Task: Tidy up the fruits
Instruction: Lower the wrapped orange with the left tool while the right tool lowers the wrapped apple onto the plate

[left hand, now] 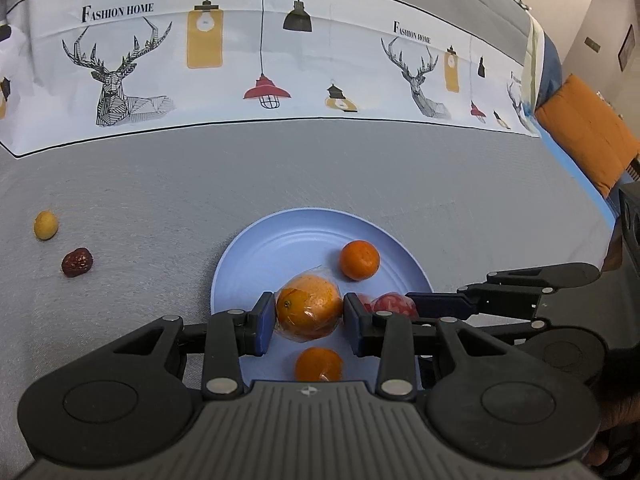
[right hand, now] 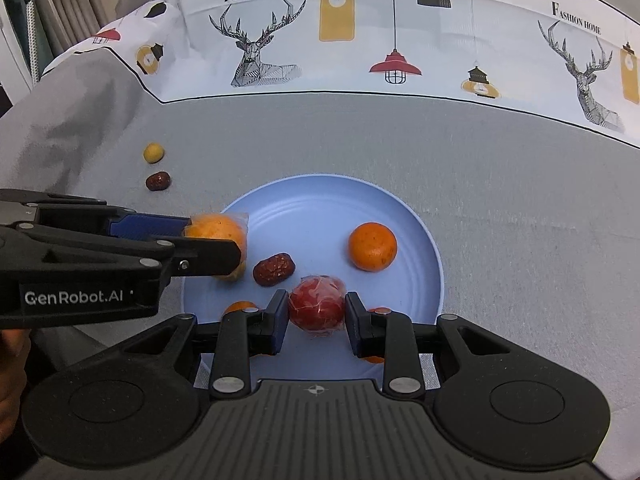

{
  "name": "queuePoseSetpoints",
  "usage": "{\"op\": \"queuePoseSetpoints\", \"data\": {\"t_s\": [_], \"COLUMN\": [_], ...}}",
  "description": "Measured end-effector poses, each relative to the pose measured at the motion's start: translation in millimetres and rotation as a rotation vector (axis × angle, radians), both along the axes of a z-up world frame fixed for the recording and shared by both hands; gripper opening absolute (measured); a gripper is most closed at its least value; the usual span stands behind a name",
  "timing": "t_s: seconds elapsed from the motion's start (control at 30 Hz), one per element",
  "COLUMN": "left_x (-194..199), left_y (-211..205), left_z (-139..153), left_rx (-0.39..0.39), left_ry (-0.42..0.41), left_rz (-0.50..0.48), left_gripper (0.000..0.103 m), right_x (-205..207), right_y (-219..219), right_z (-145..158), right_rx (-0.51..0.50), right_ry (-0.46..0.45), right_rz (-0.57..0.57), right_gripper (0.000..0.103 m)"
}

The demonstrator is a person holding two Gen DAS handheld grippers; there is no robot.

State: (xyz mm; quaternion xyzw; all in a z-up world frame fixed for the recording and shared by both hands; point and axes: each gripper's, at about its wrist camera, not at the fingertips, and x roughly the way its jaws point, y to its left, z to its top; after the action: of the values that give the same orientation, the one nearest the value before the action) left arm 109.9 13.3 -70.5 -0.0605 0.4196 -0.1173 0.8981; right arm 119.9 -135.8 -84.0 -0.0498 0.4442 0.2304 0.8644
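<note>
Over round blue plate (right hand: 420,236) — left tongs (left hand: 309,316) grip film-wrapped orange (left hand: 308,306), right tongs (right hand: 317,314) netted red fruit (right hand: 317,306).

On the plate (right hand: 400,216) are found a loose orange (right hand: 372,246), a date (right hand: 274,268), and two wrapped fruits, apparently held just above it. Left of the plate, beyond its rim, a second date (right hand: 157,181) and a small round fruit (right hand: 153,153) are set.

Pale blue plate (right hand: 400,216), grey deer-printed tablecloth (right hand: 500,184)
</note>
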Motion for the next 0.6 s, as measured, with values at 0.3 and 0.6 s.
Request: {"op": "queuePoseSetpoints", "data": {"t_s": [0.3,0.6], "left_x": [-0.3,1.2], "left_y": [-2.0,0.9], "left_z": [-0.5,-0.9], "left_rx": [0.002,-0.012], "left_ry": [0.002,0.017], "left_rz": [-0.005,0.016], "left_gripper": [0.040,0.057], "right_x": [0.8,1.8], "right_y": [1.8,-0.9], "right_z": [-1.5,-2.1], "right_rx": [-0.009,-0.016], "right_ry": [0.005,0.002], "right_rz": [-0.004,-0.028], "right_gripper": [0.032,0.041]}}
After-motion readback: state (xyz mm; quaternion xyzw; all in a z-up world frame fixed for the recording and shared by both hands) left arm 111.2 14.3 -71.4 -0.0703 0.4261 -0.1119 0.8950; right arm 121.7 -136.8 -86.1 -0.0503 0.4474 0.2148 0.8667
